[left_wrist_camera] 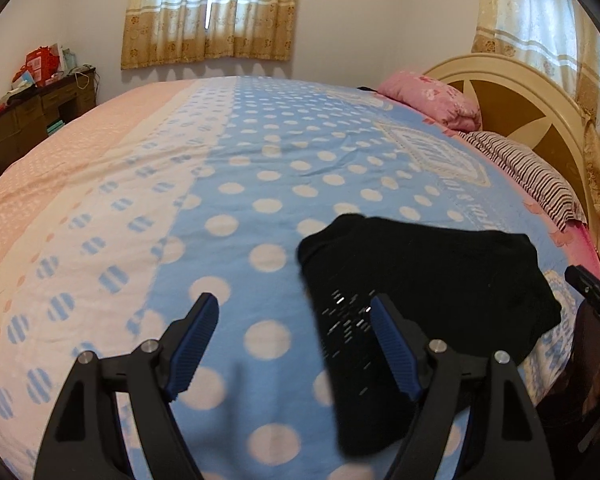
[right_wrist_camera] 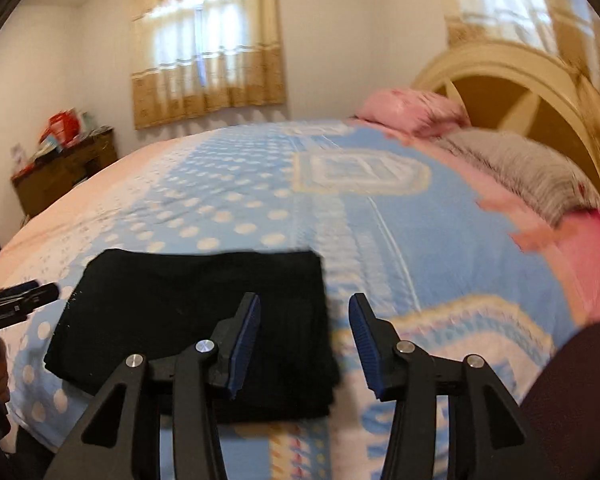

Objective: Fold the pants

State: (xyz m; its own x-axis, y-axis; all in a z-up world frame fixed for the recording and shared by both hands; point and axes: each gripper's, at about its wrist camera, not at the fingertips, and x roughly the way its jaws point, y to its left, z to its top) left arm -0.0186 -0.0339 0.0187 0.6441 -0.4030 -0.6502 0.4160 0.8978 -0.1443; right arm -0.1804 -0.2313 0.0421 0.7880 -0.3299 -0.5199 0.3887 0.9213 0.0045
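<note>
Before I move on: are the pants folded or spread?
Folded: the pants lie as a compact black rectangle on the bed, both grippers open.

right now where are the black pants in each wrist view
Left wrist view: the black pants lie folded at lower right on the bedspread, partly behind the left gripper's right finger.
Right wrist view: the black pants lie at lower left, partly behind the right gripper's left finger.
Shared landmark: the pink pillow by the headboard.

Left hand-held gripper (left_wrist_camera: 292,304) was spread wide, nothing between its blue pads (left_wrist_camera: 192,346). Right hand-held gripper (right_wrist_camera: 305,304) also gaped, empty, both angled downward.
</note>
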